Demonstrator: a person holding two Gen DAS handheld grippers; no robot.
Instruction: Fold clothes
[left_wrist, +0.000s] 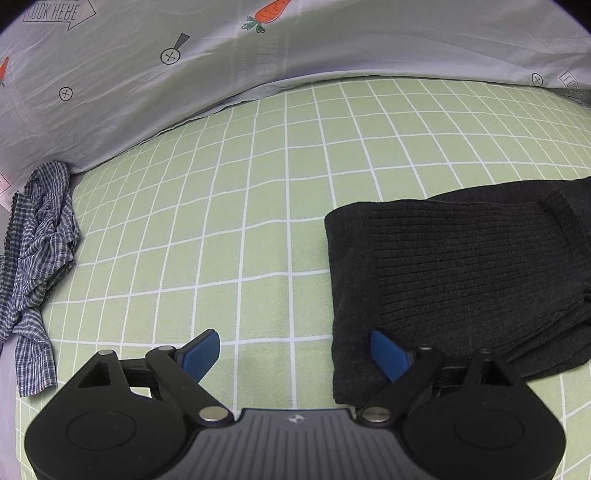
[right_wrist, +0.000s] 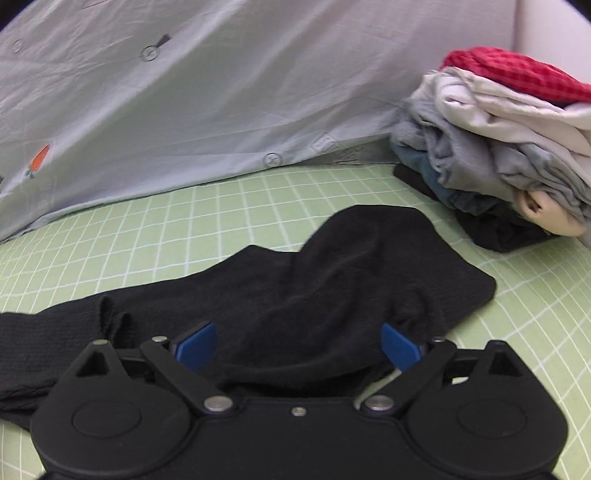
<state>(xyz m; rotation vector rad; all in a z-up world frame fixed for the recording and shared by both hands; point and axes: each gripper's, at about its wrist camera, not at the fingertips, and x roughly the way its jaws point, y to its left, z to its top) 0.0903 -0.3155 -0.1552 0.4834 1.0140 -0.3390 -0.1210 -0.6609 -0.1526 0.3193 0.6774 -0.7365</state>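
Two tools, left (left_wrist: 293, 354) and right (right_wrist: 299, 345), both spread wide and gripping nothing, hover over one black ribbed garment (left_wrist: 461, 277) on a green checked bed sheet (left_wrist: 221, 221); one plaid shirt (left_wrist: 40, 258) and one clothes pile (right_wrist: 509, 147) lie nearby.

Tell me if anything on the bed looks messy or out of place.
The checked shirt lies crumpled at the sheet's edge, unfolded. The dark ribbed garment lies flat at one end, but its other end is humped and rumpled in the right wrist view. The clothes pile sags loosely.
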